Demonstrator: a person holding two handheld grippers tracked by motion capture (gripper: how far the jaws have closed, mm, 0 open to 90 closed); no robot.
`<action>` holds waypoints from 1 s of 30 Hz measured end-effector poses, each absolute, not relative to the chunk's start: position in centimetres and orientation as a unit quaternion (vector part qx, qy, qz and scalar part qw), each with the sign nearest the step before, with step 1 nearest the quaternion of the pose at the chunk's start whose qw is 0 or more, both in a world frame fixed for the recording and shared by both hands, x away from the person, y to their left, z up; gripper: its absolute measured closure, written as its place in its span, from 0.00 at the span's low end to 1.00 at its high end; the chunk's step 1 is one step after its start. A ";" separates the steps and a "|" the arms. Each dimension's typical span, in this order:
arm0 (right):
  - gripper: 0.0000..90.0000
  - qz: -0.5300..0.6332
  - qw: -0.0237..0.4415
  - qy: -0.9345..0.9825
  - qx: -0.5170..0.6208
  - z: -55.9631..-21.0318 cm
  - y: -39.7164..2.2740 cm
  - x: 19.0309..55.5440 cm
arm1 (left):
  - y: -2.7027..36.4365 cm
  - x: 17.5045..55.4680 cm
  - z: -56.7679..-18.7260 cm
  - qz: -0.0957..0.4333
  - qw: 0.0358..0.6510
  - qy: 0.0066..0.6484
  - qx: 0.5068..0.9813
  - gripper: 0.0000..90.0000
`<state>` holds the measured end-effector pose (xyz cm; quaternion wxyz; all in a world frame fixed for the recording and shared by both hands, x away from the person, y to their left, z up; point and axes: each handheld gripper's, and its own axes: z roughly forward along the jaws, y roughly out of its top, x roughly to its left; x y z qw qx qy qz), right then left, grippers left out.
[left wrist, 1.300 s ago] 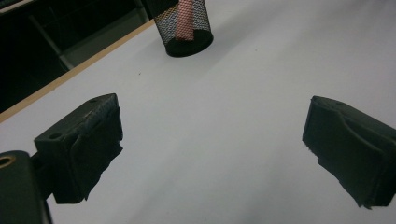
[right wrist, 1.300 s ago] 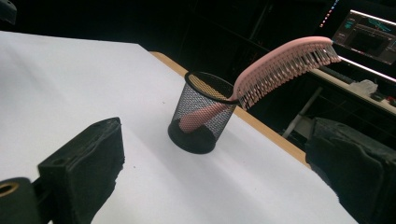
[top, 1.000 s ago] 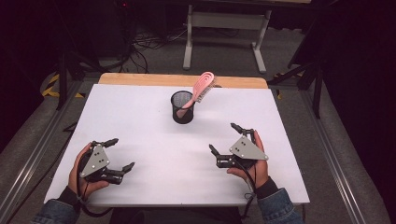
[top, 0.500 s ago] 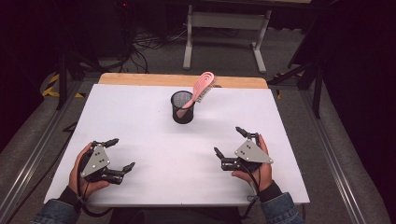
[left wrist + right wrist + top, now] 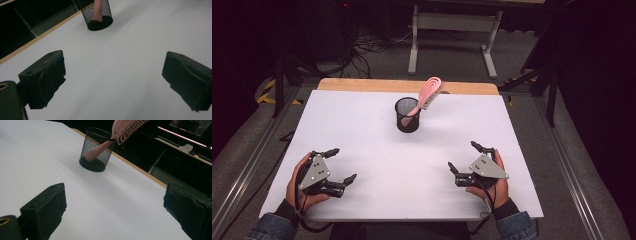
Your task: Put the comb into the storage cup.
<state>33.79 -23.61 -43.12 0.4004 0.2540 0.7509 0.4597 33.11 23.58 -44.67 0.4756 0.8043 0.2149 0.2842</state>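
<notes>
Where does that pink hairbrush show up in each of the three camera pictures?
High view: the pink hairbrush leans out of the black mesh cup at top centre.
Left gripper view: its pink handle shows through the mesh at the top edge.
Right gripper view: the brush juts out at top centre, bristles down.
Shared landmark: the mesh cup on the white table.
</notes>
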 end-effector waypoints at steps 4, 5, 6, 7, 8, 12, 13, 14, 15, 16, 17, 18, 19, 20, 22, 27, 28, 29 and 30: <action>0.04 0.451 0.395 0.755 0.265 -43.8 -24.5 33.6 | 23.6 33.1 -44.7 0.282 0.477 0.215 0.804 0.07; 0.04 0.451 0.395 0.755 0.265 -43.8 -24.5 33.6 | 23.5 33.1 -44.7 0.282 0.477 0.215 0.804 0.07; 0.04 0.450 0.395 0.755 0.268 -43.9 -24.7 33.5 | 23.5 33.1 -44.6 0.282 0.477 0.215 0.804 0.07; 0.04 0.450 0.395 0.754 0.271 -44.0 -24.9 33.4 | 23.6 33.1 -44.6 0.282 0.477 0.215 0.804 0.07; 0.04 0.449 0.396 0.751 0.278 -44.0 -25.5 33.1 | 23.6 33.1 -44.6 0.283 0.477 0.215 0.804 0.07; 0.04 0.451 0.395 0.746 0.289 -44.0 -26.3 32.7 | 23.6 33.1 -44.6 0.284 0.477 0.216 0.803 0.07; 0.04 0.450 0.396 0.745 0.293 -44.1 -26.6 32.6 | 23.5 33.1 -44.6 0.284 0.477 0.216 0.803 0.07; 0.04 0.449 0.397 0.744 0.296 -44.2 -26.8 32.5 | 23.5 33.1 -44.6 0.284 0.478 0.215 0.803 0.07; 0.04 0.449 0.397 0.743 0.299 -44.3 -27.0 32.4 | 23.5 33.1 -44.6 0.284 0.478 0.216 0.803 0.06; 0.04 0.447 0.396 0.744 0.301 -44.4 -27.2 32.3 | 23.5 33.1 -44.5 0.285 0.478 0.217 0.802 0.06; 0.04 0.447 0.394 0.744 0.302 -44.5 -27.4 32.3 | 23.5 33.1 -44.5 0.286 0.477 0.216 0.802 0.06; 0.04 0.447 0.394 0.744 0.302 -44.5 -27.5 32.3 | 23.5 33.2 -44.5 0.287 0.477 0.216 0.802 0.06; 0.04 0.447 0.394 0.744 0.302 -44.5 -27.5 32.3 | 23.5 33.2 -44.5 0.287 0.477 0.216 0.802 0.06; 0.04 0.447 0.394 0.744 0.301 -44.5 -27.5 32.3 | 23.5 33.2 -44.5 0.288 0.476 0.217 0.802 0.06; 0.04 0.449 0.393 0.745 0.299 -44.5 -27.4 32.3 | 23.5 33.1 -44.5 0.289 0.475 0.217 0.803 0.06; 0.04 0.449 0.393 0.748 0.289 -44.5 -27.1 32.2 | 23.5 33.0 -44.5 0.289 0.474 0.217 0.803 0.06; 0.04 0.449 0.393 0.748 0.289 -44.5 -27.1 32.2 | 23.5 33.0 -44.5 0.289 0.474 0.217 0.803 0.06; 0.04 0.450 0.394 0.748 0.289 -44.5 -27.1 32.2 | 23.5 33.1 -44.5 0.290 0.474 0.217 0.803 0.06; 0.04 0.449 0.394 0.748 0.289 -44.5 -27.1 32.3 | 23.5 33.1 -44.5 0.290 0.475 0.216 0.802 0.06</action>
